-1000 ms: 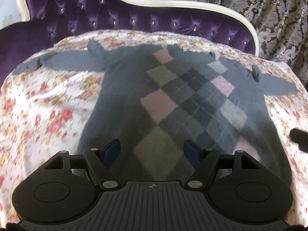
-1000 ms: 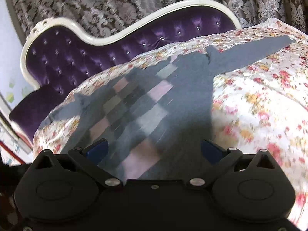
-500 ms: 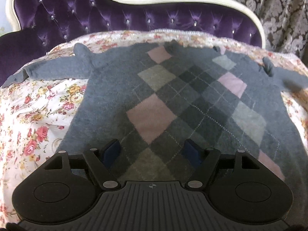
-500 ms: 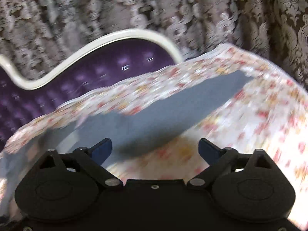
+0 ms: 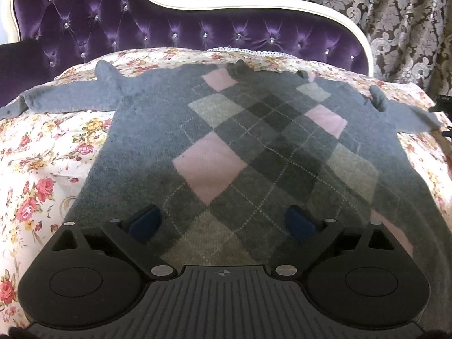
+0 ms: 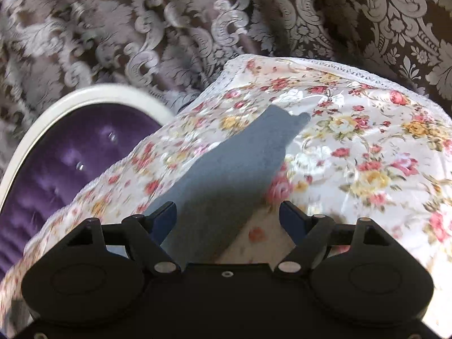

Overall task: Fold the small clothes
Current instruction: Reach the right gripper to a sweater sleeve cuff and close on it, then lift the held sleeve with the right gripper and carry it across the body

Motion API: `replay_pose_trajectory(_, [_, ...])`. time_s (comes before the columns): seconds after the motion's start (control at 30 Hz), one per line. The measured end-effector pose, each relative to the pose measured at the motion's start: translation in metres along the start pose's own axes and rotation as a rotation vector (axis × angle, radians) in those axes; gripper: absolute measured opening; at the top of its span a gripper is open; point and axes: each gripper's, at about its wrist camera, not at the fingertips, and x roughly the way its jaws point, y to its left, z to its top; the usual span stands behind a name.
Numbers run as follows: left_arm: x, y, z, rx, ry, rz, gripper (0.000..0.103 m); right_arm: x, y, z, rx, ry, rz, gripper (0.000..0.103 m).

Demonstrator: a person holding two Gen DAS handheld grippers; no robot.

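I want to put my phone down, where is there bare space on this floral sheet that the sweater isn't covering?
Bare floral sheet lies left of the sweater, below its left sleeve, and right of the right sleeve. The middle is covered.

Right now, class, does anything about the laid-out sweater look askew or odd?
Mostly flat, but the sweater has small bunched-up peaks at both shoulders, left and right. Both grippers, left and right, are open.
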Motion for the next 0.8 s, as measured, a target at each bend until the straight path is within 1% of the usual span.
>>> replay_pose_trajectory(0.2, [0.001, -0.001, -0.001, 0.001, -0.003, 0.002, 0.098, 0.022, -0.006, 0.014, 0.045, -0.037, 0.006, 0.082])
replay_pose_trajectory(0.27, [0.001, 0.0, -0.001, 0.001, -0.003, 0.002, 0.098, 0.029, -0.005, 0.019, 0.036, -0.033, -0.009, 0.077])
replay_pose_trajectory(0.3, [0.001, 0.0, -0.001, 0.0, -0.003, 0.002, 0.098, 0.032, -0.004, 0.021, 0.019, -0.024, -0.025, 0.065])
replay_pose_trajectory(0.37, [0.001, -0.001, -0.001, 0.001, -0.002, 0.002, 0.098, 0.036, -0.001, 0.024, -0.025, 0.011, -0.043, 0.03])
replay_pose_trajectory(0.4, [0.001, 0.0, -0.001, 0.001, -0.002, 0.002, 0.098, 0.035, -0.002, 0.025, -0.028, 0.031, -0.028, 0.013])
replay_pose_trajectory(0.43, [0.001, 0.0, -0.001, 0.0, -0.003, 0.001, 0.098, 0.03, -0.002, 0.024, -0.028, 0.025, -0.024, 0.011])
replay_pose_trajectory(0.53, [0.0, 0.0, -0.001, -0.002, -0.007, -0.002, 0.098, 0.0, 0.002, 0.026, -0.071, -0.019, -0.02, 0.011])
replay_pose_trajectory(0.7, [0.0, 0.001, -0.001, -0.005, -0.012, -0.005, 0.098, -0.064, -0.004, 0.037, -0.118, -0.099, -0.016, 0.01])
replay_pose_trajectory(0.8, [0.0, 0.001, -0.001, -0.004, -0.014, -0.004, 0.098, -0.094, -0.011, 0.044, -0.143, -0.112, -0.01, 0.01])
